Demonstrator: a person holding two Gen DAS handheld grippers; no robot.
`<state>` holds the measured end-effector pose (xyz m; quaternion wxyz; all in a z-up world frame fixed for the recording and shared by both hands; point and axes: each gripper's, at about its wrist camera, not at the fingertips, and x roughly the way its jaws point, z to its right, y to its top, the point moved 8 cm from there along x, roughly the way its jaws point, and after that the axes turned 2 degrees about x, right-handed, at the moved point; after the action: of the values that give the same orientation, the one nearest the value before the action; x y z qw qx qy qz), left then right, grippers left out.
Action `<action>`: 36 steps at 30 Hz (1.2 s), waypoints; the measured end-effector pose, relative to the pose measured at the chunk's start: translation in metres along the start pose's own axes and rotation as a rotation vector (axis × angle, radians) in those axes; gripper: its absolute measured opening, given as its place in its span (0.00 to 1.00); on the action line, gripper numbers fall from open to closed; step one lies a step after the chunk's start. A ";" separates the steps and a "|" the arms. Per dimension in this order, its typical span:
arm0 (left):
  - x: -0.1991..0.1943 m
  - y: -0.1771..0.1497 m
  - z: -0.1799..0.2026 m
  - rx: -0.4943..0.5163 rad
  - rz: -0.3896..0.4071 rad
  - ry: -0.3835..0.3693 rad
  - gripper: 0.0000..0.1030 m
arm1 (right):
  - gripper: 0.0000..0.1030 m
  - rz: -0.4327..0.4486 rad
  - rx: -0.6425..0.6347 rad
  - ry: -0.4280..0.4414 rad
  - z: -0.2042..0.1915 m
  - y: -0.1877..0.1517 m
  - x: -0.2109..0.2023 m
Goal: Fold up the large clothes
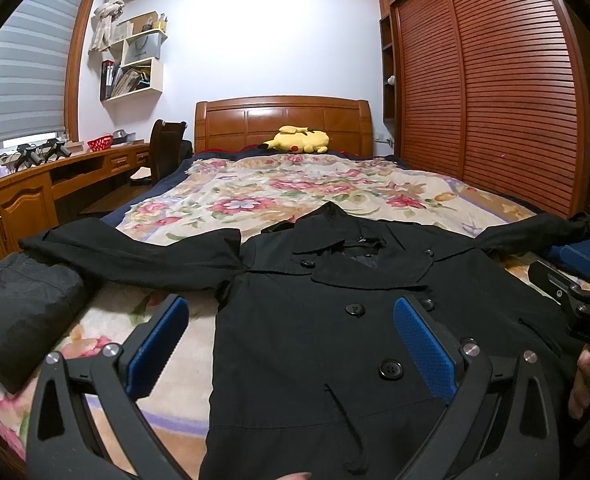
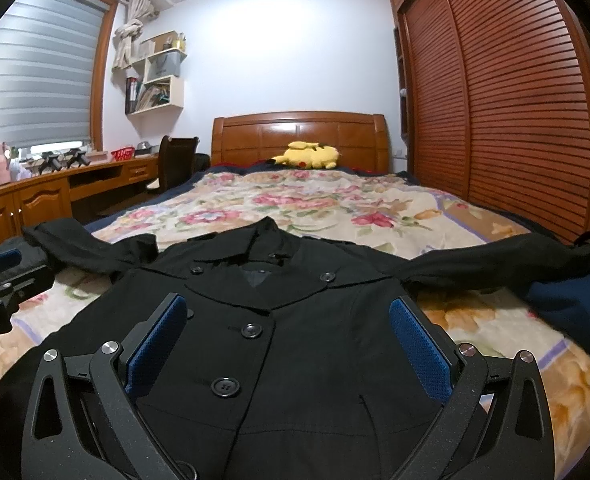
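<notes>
The black coat [image 1: 335,340] lay collar-away ahead of both spread, empty grippers, left gripper [image 1: 291,344] seemingly nearer its left sleeve [image 1: 135,256].

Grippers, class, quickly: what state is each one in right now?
Left gripper: open, holding nothing, over the coat.
Right gripper: open, holding nothing.

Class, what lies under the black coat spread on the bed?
The coat lies on a floral blanket, which shows around it. Whatever the coat itself covers cannot be seen.
</notes>
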<state>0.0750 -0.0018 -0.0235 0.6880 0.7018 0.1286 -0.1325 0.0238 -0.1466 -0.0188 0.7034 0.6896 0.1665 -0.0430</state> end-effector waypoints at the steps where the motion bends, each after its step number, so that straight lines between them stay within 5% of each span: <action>1: -0.001 0.000 -0.001 0.001 0.001 0.000 0.99 | 1.00 0.000 0.001 0.001 0.000 -0.001 0.000; 10: 0.004 -0.006 -0.008 -0.014 -0.030 -0.022 0.99 | 1.00 -0.014 -0.003 0.027 -0.004 0.001 0.002; 25: 0.011 -0.025 -0.094 -0.078 -0.120 0.062 0.99 | 1.00 -0.077 -0.088 0.141 -0.070 -0.016 0.011; 36: 0.026 -0.024 -0.146 -0.063 -0.178 0.111 0.99 | 1.00 -0.058 -0.126 0.173 -0.096 0.009 0.015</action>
<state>0.0919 0.1444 -0.0525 0.6871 0.6718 0.2325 -0.1501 0.0239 -0.0493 -0.0136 0.7269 0.6400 0.2488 0.0067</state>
